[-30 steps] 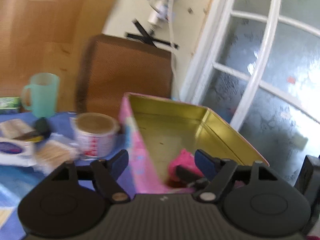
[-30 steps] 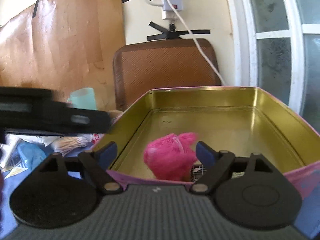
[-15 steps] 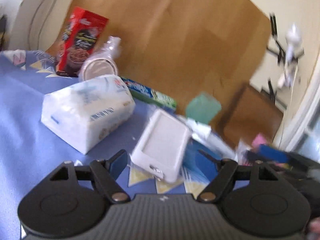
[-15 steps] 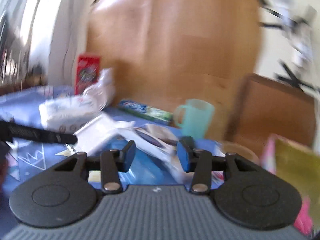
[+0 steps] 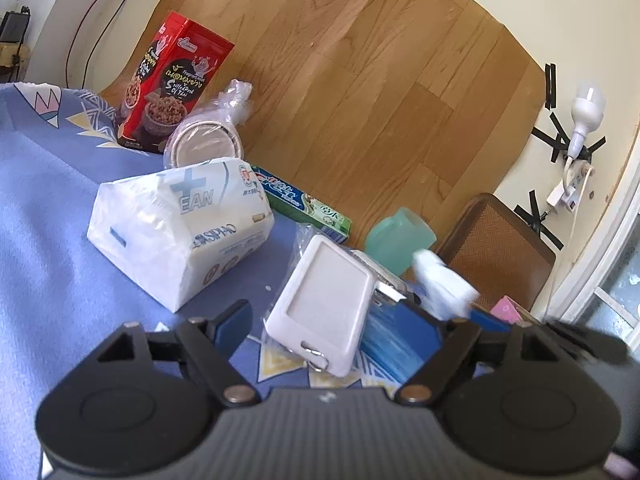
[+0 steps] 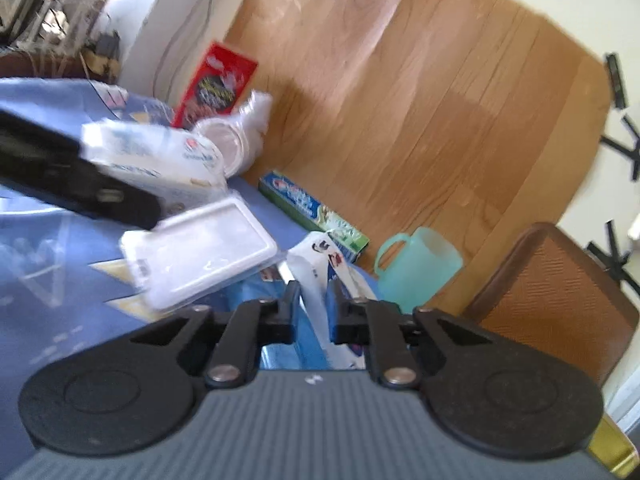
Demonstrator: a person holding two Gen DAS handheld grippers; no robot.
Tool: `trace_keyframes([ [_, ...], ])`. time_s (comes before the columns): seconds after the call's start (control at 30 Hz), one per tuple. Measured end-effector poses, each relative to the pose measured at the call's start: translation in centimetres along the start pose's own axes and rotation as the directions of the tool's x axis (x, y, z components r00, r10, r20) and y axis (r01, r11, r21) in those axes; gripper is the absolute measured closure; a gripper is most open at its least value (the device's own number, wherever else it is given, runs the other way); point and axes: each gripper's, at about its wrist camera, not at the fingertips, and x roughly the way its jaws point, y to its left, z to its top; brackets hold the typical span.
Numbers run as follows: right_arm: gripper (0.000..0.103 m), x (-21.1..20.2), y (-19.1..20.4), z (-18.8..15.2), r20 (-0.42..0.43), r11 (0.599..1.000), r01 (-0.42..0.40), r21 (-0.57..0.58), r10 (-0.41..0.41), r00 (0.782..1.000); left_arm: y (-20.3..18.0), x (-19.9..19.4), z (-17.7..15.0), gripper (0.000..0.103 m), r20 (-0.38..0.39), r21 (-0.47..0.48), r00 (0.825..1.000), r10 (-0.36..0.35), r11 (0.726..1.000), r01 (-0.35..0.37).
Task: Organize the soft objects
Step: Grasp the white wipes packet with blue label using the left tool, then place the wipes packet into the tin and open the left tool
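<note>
Though blurred, pinched white packet

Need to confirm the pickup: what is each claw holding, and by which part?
The right claw pinches a white packet by its near end. The left claw is opening and grips nothing.

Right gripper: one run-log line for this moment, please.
right gripper: shut on white packet | left gripper: jaws opening, nothing held | site: blue cloth
</note>
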Motion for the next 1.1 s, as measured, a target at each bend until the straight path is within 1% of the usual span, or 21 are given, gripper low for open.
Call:
trace_keyframes([
  [0.07, 0.087, -2.8, 0.0, -0.7, 0.018, 0.998, -0.059, 0.014, 0.059, 0.998, 0.0, 0.0, 0.0, 0.021, -0.013, -0.003, 1.000, -0.013, 1.000, 0.013],
  [0.17, 0.087, -6.9, 1.2, -2.4, 0.001, 0.990, -0.138, -0.001, 0.138, 0.990, -0.1, -0.1, 0.0, 0.021, -0.049, -0.020, 0.998, -0.038, 0.999, 0.037],
  [0.23, 0.082, -8.6, 1.5, -3.6, -0.032, 0.972, -0.233, 0.021, 0.234, 0.972, -0.3, -0.2, -0.2, 0.021, -0.084, -0.022, 0.995, -0.058, 0.998, 0.056],
  [0.3, 0.050, -9.9, 1.2, -4.5, -0.044, 0.954, -0.287, 0.083, 0.291, 0.956, -0.8, -0.5, -0.6, 0.021, -0.119, -0.016, 0.990, -0.072, 0.997, 0.070],
  [0.37, 0.045, -10.8, 0.0, -5.1, -0.020, 0.925, -0.328, 0.189, 0.338, 0.941, -1.4, -0.7, -1.0, 0.021, -0.168, -0.009, 0.981, -0.093, 0.996, 0.093],
  [0.4, 0.038, -10.9, -0.9, -5.2, -0.010, 0.913, -0.327, 0.245, 0.339, 0.941, -1.8, -0.8, -1.2, 0.021, -0.192, 0.000, 0.976, -0.099, 0.995, 0.101],
  [0.43, 0.034, -10.8, -1.7, -5.3, -0.006, 0.908, -0.311, 0.280, 0.326, 0.945, -2.3, -0.8, -1.4, 0.021, -0.217, 0.012, 0.971, -0.103, 0.994, 0.108],
  [0.47, 0.022, -10.6, -2.4, -5.4, -0.005, 0.905, -0.286, 0.314, 0.303, 0.953, -2.8, -0.7, -1.6, 0.021, -0.241, 0.027, 0.964, -0.108, 0.993, 0.118],
  [0.5, 0.016, -10.2, -3.1, -5.6, -0.014, 0.898, -0.258, 0.357, 0.281, 0.959, -3.5, -0.6, -1.9, 0.020, -0.266, 0.043, 0.957, -0.116, 0.990, 0.132],
  [0.53, 0.016, -9.8, -3.6, -5.9, -0.024, 0.885, -0.255, 0.391, 0.286, 0.958, -4.1, -0.4, -2.1, 0.017, -0.284, 0.058, 0.951, -0.121, 0.988, 0.143],
  [0.57, 0.016, -9.2, -4.0, -6.2, -0.041, 0.863, -0.271, 0.427, 0.318, 0.947, -4.7, -0.3, -2.5, 0.015, -0.302, 0.080, 0.946, -0.120, 0.985, 0.150],
  [0.63, 0.016, -8.8, -3.3, -6.8, -0.074, 0.838, -0.294, 0.460, 0.366, 0.928, -5.9, 0.3, -3.2, 0.016, -0.341, 0.123, 0.934, -0.107, 0.980, 0.157],
  [0.67, 0.017, -8.8, -2.7, -6.9, -0.086, 0.839, -0.298, 0.455, 0.374, 0.924, -6.3, 0.6, -3.7, 0.020, -0.365, 0.133, 0.925, -0.106, 0.977, 0.164],
  [0.7, 0.024, -8.5, -2.0, -7.0, -0.103, 0.846, -0.299, 0.442, 0.379, 0.920, -6.7, 1.1, -4.4, 0.033, -0.394, 0.136, 0.912, -0.115, 0.974, 0.182],
  [0.73, 0.027, -8.2, -1.2, -7.0, -0.119, 0.856, -0.293, 0.425, 0.374, 0.920, -7.0, 1.1, -4.7, 0.042, -0.382, 0.158, 0.917, -0.119, 0.969, 0.191],
  [0.77, 0.036, -8.3, -0.6, -7.2, -0.108, 0.871, -0.278, 0.406, 0.348, 0.931, -7.6, 1.1, -5.1, 0.043, -0.393, 0.181, 0.912, -0.117, 0.963, 0.201],
  [0.83, 0.049, -8.3, -0.2, -6.8, -0.102, 0.877, -0.246, 0.414, 0.313, 0.944, -9.0, 1.0, -5.6, 0.047, -0.382, 0.246, 0.921, -0.071, 0.953, 0.176],
  [0.9, 0.051, -8.4, -0.9, -7.0, -0.100, 0.877, -0.209, 0.433, 0.277, 0.956, -9.8, 0.9, -5.1, 0.048, -0.377, 0.235, 0.921, -0.103, 0.951, 0.202],
  [0.97, 0.052, -9.6, -2.0, -7.2, -0.059, 0.864, -0.188, 0.467, 0.243, 0.968, -10.9, 0.6, -4.4, 0.048, -0.357, 0.231, 0.922, -0.146, 0.943, 0.239],
  [1.03, 0.052, -11.0, -2.9, -7.2, -0.029, 0.880, -0.132, 0.456, 0.163, 0.986, -13.0, 0.7, -3.8, 0.048, -0.339, 0.250, 0.920, -0.195, 0.924, 0.288],
  [1.1, 0.052, -12.1, -4.0, -7.3, -0.005, 0.897, -0.058, 0.438, 0.067, 0.998, -15.9, 1.3, -3.4, 0.048, -0.323, 0.290, 0.915, -0.241, 0.895, 0.338],
])
